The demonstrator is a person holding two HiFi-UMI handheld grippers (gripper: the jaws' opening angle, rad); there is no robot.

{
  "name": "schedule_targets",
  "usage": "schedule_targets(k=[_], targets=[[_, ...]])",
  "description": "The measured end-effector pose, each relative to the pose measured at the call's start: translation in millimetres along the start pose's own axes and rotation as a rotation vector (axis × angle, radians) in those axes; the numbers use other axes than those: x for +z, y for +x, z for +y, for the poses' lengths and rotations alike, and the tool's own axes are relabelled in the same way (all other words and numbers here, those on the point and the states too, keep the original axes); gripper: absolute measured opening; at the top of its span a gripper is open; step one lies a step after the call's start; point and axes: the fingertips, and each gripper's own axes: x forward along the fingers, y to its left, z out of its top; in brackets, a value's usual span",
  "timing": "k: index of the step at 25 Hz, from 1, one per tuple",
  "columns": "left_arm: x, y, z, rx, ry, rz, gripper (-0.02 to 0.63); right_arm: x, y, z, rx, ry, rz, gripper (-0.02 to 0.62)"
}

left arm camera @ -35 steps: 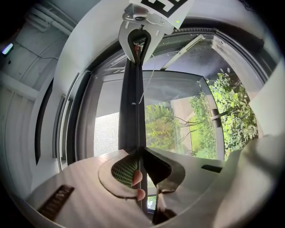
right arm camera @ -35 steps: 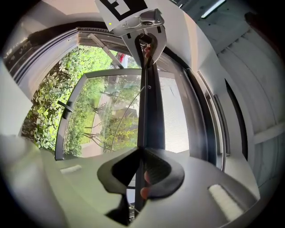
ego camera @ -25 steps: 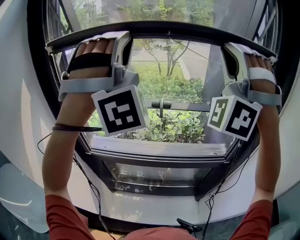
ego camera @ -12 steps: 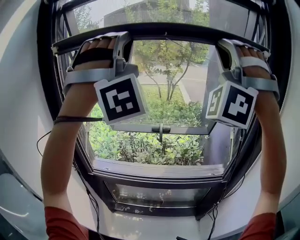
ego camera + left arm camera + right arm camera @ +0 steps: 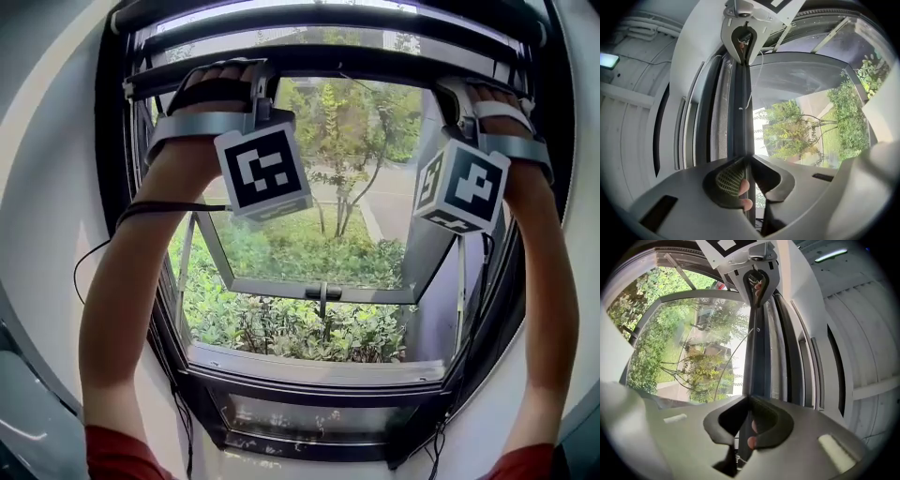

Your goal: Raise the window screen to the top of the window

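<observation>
Tongs L (image 5: pixel 747 157) on bar (image 5: pixel 356 62), R (image 5: pixel 749 397) tightening

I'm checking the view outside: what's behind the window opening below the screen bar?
An outward-tilted sash with a handle, shrubs, a tree and a paved path. The person's arms and the screen bar cover the edges of the view.

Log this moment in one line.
screen bar: near top of window | left gripper: clamped on bar | right gripper: jaws just closed further on bar

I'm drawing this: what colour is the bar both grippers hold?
The bar is dark grey, nearly black, clearest in the head view.
</observation>
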Motion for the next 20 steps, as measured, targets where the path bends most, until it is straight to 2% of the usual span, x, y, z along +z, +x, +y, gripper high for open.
schedule_targets(k=[7,11,20], targets=[[1,24,37,0.080,0.024,0.006,0.052,-3,27,-30,-0.028,0.003,0.013,0.034],[-3,41,61,0.141,0.079,0.065,0.038,-6,41,-51,-0.044,0.003,0.034,0.035],[-1,63,92,0.179,0.056,0.075,0.039,-10,65,-79,-0.087,0.007,0.038,0.038]])
